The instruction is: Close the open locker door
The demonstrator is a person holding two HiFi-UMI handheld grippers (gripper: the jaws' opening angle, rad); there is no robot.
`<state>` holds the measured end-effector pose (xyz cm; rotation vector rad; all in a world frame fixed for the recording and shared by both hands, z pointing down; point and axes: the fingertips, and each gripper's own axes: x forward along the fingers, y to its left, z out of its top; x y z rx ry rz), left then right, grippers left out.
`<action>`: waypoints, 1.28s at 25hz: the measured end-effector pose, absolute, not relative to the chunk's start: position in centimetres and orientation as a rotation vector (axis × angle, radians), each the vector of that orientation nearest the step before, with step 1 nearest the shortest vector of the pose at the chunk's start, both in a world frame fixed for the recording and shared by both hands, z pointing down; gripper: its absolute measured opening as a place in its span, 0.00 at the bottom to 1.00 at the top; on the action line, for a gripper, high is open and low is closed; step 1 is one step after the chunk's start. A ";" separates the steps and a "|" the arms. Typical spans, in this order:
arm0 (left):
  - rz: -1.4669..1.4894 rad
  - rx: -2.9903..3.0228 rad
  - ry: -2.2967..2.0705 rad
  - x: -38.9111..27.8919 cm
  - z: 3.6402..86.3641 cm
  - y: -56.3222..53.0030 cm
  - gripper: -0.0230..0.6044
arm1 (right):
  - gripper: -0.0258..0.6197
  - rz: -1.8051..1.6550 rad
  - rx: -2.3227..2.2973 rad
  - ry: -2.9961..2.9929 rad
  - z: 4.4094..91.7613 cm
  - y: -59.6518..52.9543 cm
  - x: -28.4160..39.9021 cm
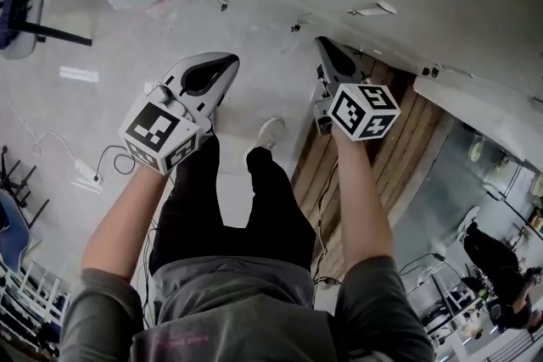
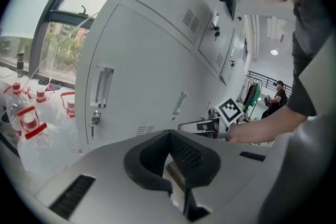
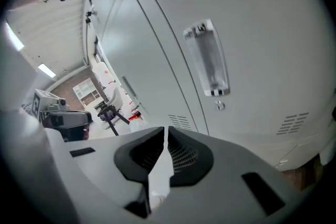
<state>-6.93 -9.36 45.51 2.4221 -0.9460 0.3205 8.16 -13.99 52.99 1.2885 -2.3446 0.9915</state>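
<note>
Left gripper [image 2: 170, 138]: black mesh-textured pads drawn together at the tips, nothing between them; held low at hip height, pointed along the row, probably just carried.
Right gripper [image 3: 165, 131]: pads closed to a hairline slit, empty; nose aimed close at a door face, likely so the blunt closed tip can push, not pinch.
Black-and-white marker cube [image 1: 363, 109]: hard square-faced block on the right gripper, uppermost in the head view.
Pale grey sheet-metal lockers [image 3: 157, 44]: smooth painted steel, flat faces broken only by thin seams; doors nearest both grippers look flush.
Open locker door: not certain which; a panel farther along the row [image 2: 231, 55] seems to stand out from the line in the left gripper view, well apart from both grippers.
Long recessed clear-fronted handle [image 3: 207, 60]: upright slot with a rounded rim, set at one edge of the door for leverage.
Small round keyhole [image 3: 220, 106]: just below that handle.
Pressed vent slots [image 3: 294, 123]: short parallel louvres low on the door.
Clear plastic water bottles with red caps [image 2: 34, 131]: soft-walled, rounded, clustered at the end of the row under the window, out of the way.
Brown wooden floor strip [image 1: 407, 140]: grained boards along the locker base.
Judgement: closing not begun; flat push on the free edge should do.
</note>
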 end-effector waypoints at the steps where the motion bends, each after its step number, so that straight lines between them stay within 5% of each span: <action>1: 0.311 2.434 -0.950 -6.9 44.3 -9.3 0.06 | 0.10 0.969 1.272 -2.369 51.3 -13.7 7.9; 19: 0.112 2.695 -1.068 -4.9 17.8 -6.0 0.06 | 0.09 0.582 1.168 -2.752 19.5 -8.0 7.4; 32: 0.000 2.815 -1.165 -1.2 3.6 -1.3 0.06 | 0.09 0.452 1.056 -2.933 5.6 -1.2 10.5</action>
